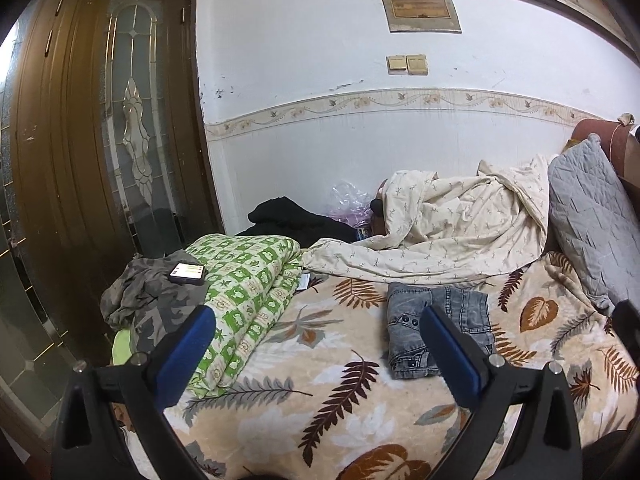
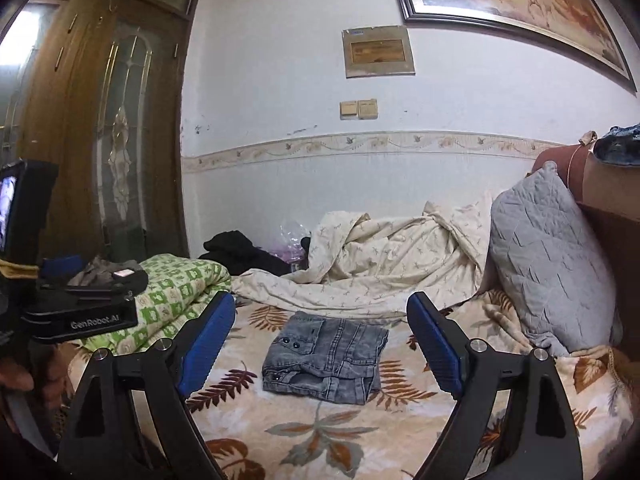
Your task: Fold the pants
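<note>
Pants (image 1: pixel 440 324), grey denim and folded into a compact bundle, lie on the leaf-print bed (image 1: pixel 340 360); the left tongs (image 1: pixel 318 344) stand wide apart, clear of them. From the right wrist, the right tongs (image 2: pixel 322 344) gape empty too, with what seems a phone (image 2: pixel 123 273) on the green quilt (image 2: pixel 176 292).

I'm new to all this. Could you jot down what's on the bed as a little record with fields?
pants: grey jeans, folded into a compact stack on the leaf-print blanket
left tool: open, empty
right tool: open, empty, off the jeans
beside the jeans: folded green quilt, cream sheet, grey pillow
phone: on camouflage garment
</note>
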{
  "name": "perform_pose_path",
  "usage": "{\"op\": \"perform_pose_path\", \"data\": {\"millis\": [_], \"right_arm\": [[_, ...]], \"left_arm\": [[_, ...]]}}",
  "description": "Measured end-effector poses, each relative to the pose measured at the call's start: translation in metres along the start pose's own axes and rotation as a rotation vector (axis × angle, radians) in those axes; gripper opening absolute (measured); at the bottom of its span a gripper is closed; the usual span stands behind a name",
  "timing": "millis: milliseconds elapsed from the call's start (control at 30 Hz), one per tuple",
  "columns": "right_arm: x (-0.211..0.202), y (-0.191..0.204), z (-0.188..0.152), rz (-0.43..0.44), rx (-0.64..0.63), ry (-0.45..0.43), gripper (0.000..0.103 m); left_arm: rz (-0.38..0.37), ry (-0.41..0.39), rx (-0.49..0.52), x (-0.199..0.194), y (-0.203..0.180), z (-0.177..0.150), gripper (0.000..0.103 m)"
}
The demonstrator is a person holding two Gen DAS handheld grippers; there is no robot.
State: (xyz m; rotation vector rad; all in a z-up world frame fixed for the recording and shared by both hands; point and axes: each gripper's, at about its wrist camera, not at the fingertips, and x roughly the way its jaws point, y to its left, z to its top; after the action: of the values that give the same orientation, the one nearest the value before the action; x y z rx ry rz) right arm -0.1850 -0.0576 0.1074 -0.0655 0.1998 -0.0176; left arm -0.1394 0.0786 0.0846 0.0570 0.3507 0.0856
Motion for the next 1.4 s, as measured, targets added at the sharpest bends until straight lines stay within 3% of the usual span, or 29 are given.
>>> {"op": "perform_pose_path", "data": {"millis": [1400], "right_arm": [[0.02,0.057,-0.008,0.023,-0.101,0.059,0.088]], "left_arm": [[0.039,-0.007,-0.073,-0.006,0.036,-0.012,0.103]]}}
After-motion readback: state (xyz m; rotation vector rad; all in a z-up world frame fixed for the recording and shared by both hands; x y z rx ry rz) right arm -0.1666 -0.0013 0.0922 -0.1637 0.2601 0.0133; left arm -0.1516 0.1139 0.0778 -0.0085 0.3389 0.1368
